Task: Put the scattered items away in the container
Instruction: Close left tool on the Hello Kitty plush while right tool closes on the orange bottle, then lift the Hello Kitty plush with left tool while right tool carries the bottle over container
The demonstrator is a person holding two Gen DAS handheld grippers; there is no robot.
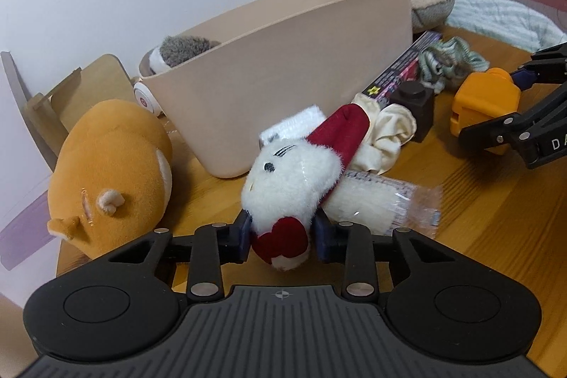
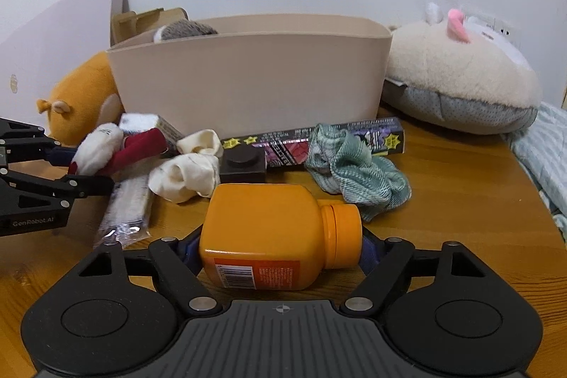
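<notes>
We see the beige container (image 2: pixel 248 73) upright at the table's (image 2: pixel 460 201) back, a grey plush inside. The right gripper (image 2: pixel 280 247), jaws wide, clamps the orange bottle (image 2: pixel 273 229) end to end, lying crosswise, cap right, barcode label showing only here. Only the right view reads "GenRobot.AI" on the left gripper (image 1: pixel 281 232), jaws narrow, squeezing the white plush (image 1: pixel 294 179) that points toward the container.

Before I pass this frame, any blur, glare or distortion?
Left wrist view: fisheye bends the beige plastic bin; the clear wrapper shows small glints; sharp. Right wrist view: dark corners, curved wooden table edge; the orange plastic bottle is crisp.
</notes>
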